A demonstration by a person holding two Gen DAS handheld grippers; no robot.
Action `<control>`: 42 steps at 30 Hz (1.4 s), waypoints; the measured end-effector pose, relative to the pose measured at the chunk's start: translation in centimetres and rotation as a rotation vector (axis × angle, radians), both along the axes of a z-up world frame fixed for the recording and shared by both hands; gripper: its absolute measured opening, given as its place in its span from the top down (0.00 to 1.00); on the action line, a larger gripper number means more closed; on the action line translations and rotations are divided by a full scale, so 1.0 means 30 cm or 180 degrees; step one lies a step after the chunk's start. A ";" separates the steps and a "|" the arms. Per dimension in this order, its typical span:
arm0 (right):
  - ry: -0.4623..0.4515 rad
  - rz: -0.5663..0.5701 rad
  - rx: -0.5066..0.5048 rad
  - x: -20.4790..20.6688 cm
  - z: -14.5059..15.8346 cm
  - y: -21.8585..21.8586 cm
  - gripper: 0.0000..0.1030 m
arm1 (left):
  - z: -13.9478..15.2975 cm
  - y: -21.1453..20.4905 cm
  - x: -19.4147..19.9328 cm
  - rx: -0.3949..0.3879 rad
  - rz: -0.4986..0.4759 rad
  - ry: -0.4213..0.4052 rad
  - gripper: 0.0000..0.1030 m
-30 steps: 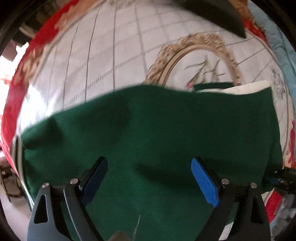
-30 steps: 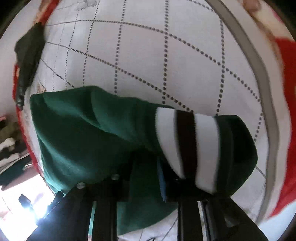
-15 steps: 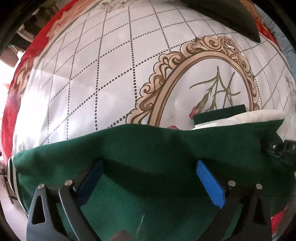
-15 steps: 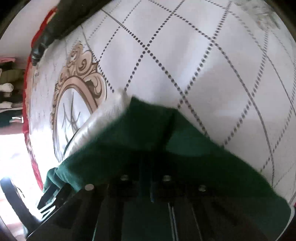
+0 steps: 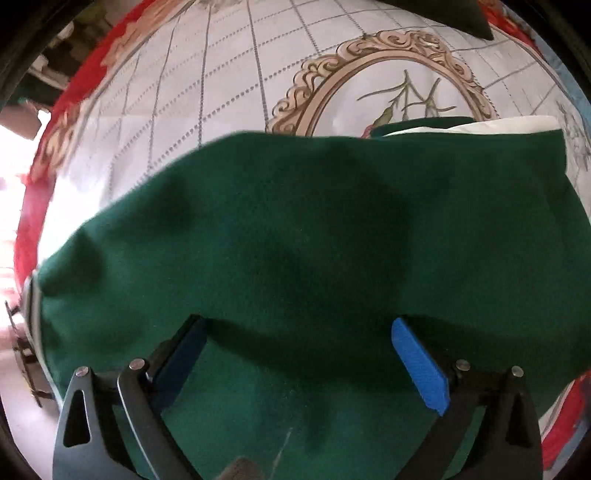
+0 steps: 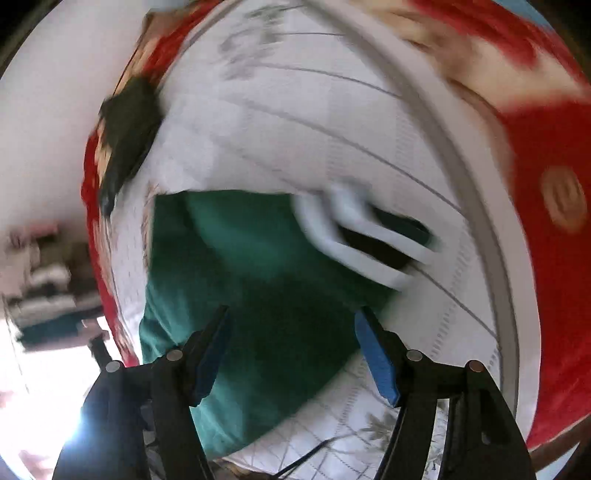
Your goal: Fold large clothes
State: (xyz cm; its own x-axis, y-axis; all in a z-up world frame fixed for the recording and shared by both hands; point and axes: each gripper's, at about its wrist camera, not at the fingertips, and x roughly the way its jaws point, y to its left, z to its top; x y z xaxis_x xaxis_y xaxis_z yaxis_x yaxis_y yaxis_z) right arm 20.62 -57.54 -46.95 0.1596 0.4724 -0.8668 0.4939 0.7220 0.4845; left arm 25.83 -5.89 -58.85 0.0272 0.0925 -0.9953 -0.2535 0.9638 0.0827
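Note:
A large dark green garment [image 5: 314, 229] lies folded on the patterned bedspread [image 5: 207, 92], with a white inner layer [image 5: 509, 123] showing at its far right edge. My left gripper [image 5: 295, 343] is open just above the cloth and holds nothing. In the right wrist view the same garment [image 6: 240, 266] lies below, and its white and black striped cuff [image 6: 369, 243] rests at its far right. My right gripper [image 6: 291, 347] is open over the near part of the garment and holds nothing. This view is blurred.
A dark cloth lies at the bed's far edge [image 5: 443, 14] and shows at the left in the right wrist view [image 6: 129, 122]. The bedspread's red border [image 6: 546, 184] runs along the right. Stacked clothes [image 6: 48, 295] sit beyond the bed at left.
My right gripper has opened and let go of the green garment, then swung back over it. My left gripper stayed open and moved closer over the cloth.

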 end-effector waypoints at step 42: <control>-0.1164 -0.0821 0.1117 0.135 -0.037 -0.026 0.80 | -0.063 -0.344 0.189 -0.0310 -0.0374 -0.0331 0.00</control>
